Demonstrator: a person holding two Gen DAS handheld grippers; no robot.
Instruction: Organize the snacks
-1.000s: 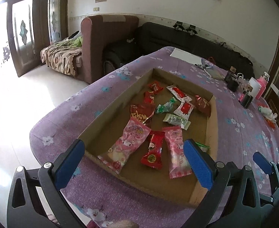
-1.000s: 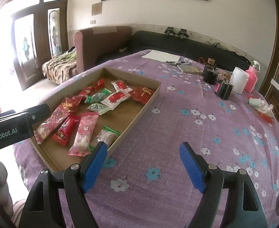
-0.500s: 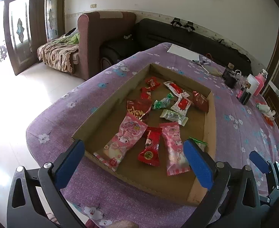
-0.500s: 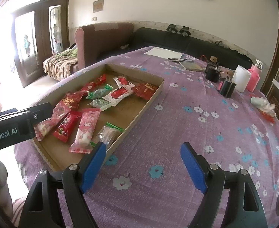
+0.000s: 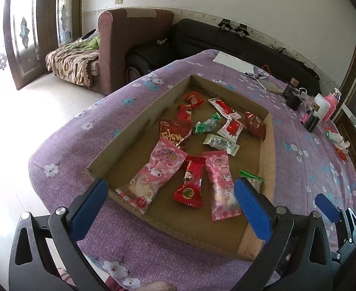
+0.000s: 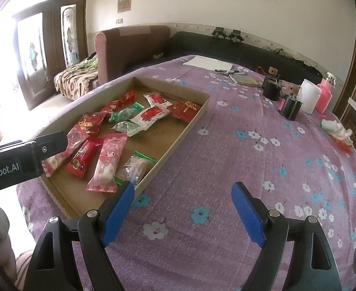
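Both tongs are wide apart with nothing in them: the left gripper (image 5: 170,202) hangs over the near end of the box (image 5: 139,123), and the right gripper (image 6: 182,208) is off to the box's right, over bare purple cloth (image 6: 250,160). All the snacks sit inside the box, which lies toward the table's left edge. At the near end there's a pink pack (image 5: 157,172) by the left wall, a red pack (image 5: 190,181) right beside it, then another pink one (image 5: 220,181), all lying lengthwise. In the near right corner sits a clear bag (image 6: 135,166) with a green strip, tucked against the right wall. Middle of the box has a white-green bar (image 5: 220,141), a green candy (image 5: 206,126) and a crumpled red wrapper (image 5: 175,131) overlapping the first pink pack's top. The far end holds several small red packs. Over at the table's far right corner there's a white cup (image 6: 309,95), a pink bottle (image 6: 325,94) and some black holders (image 6: 289,106), well apart from the box.
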